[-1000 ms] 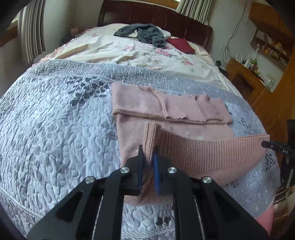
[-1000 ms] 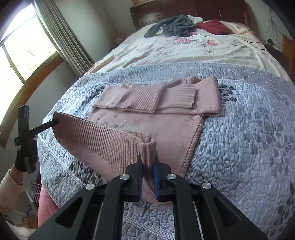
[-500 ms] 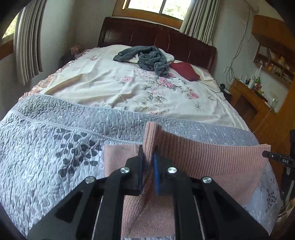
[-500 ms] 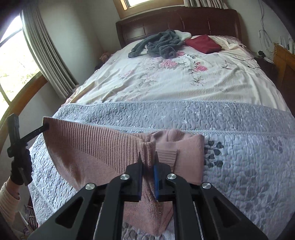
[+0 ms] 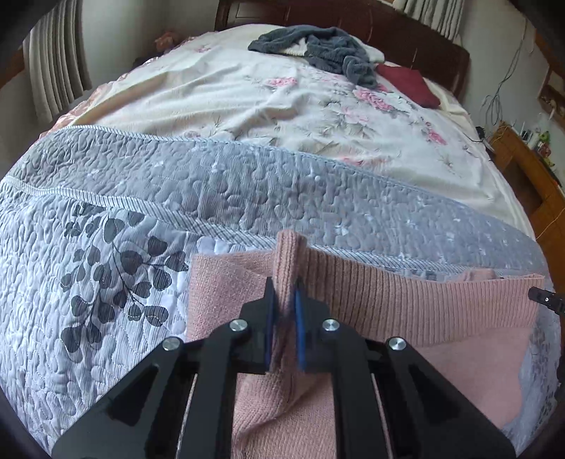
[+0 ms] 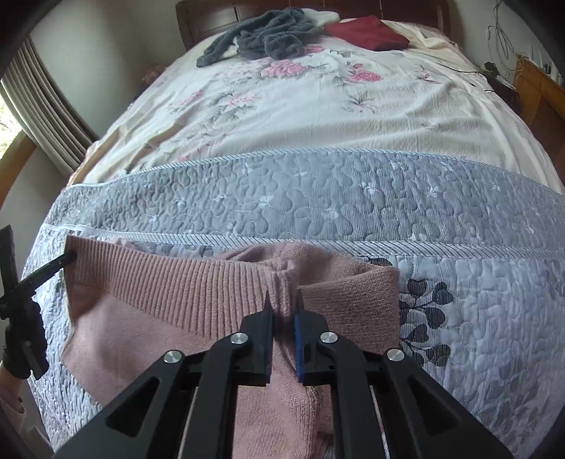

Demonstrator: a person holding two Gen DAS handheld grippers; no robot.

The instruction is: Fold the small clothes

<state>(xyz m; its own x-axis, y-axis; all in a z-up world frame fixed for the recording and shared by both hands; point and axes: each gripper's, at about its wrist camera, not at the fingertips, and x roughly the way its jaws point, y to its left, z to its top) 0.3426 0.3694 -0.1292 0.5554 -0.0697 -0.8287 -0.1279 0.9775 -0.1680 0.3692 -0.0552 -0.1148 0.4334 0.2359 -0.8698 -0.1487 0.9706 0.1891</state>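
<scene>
A pink knit sweater (image 5: 406,300) lies on the grey quilted bedspread (image 5: 106,247), its ribbed hem stretched between my two grippers. My left gripper (image 5: 284,293) is shut on one corner of that hem, which sticks up between the fingers. My right gripper (image 6: 282,300) is shut on the other hem corner of the sweater (image 6: 159,282). The hem now lies over the far part of the sweater, near the quilt's striped band. The other gripper's tip shows at the right edge of the left wrist view and at the left edge of the right wrist view.
Beyond the quilt lies a floral sheet (image 5: 282,106) with a dark grey garment (image 5: 328,53), a dark red cushion (image 6: 367,33) and a wooden headboard. Curtains (image 5: 53,77) hang at left. Wooden furniture (image 5: 529,176) stands at right. A gloved hand (image 6: 21,339) shows at left.
Both grippers have carried the hem forward and down, from lifted over the near part to lying across the sweater's far part. The folded sleeves are now covered.
</scene>
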